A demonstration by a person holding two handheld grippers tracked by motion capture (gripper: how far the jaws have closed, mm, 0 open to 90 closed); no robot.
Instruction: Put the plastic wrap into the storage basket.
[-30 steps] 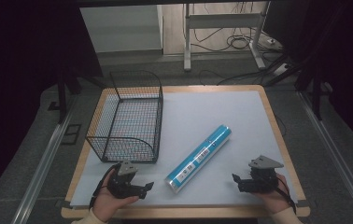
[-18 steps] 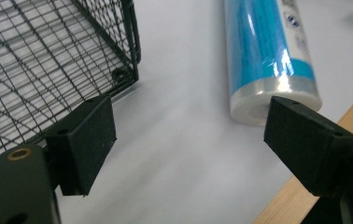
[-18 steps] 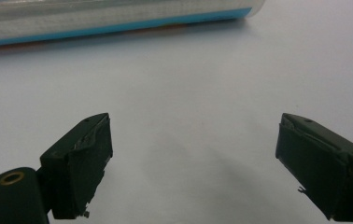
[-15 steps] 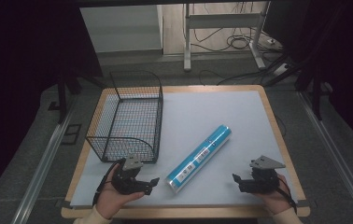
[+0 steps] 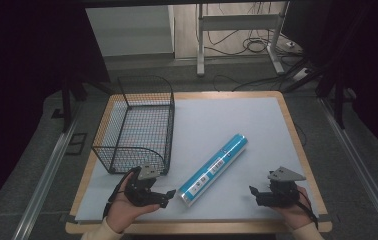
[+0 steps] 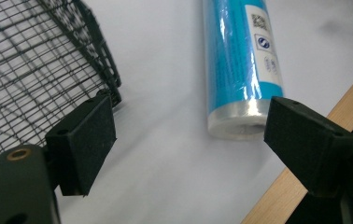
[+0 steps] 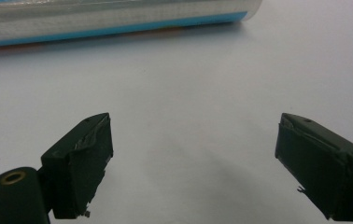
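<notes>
From the high view, a blue roll (image 5: 214,169) wrapped in clear film lies diagonally on the white surface of the counter (image 5: 237,120), its near end toward the front edge and its far end pointing away to the right. A black wire basket (image 5: 136,127) stands on the left part of the counter, just beside the roll's left flank but apart from it. The left gripper (image 5: 169,194) sits in a hand (image 5: 127,207) at the front left, its tips turned toward the near end of the roll and close to it. The right gripper (image 5: 253,192) rests in the other hand (image 5: 294,210) at the front right, well apart from the roll, with a grey three-cornered plate on top.

In the left gripper view, the fingers (image 6: 83,140) stand wide apart. The capped near end of the roll (image 6: 240,70) lies just ahead of them, close to the right-hand one, with nothing clamped. The basket's curved corner (image 6: 72,56) is at the left, and the wooden rim of the counter crosses the lower right.

In the right gripper view, the fingers (image 7: 79,163) are likewise spread wide over bare white surface, holding nothing. The roll (image 7: 109,18) runs across the top, well ahead of them.
</notes>
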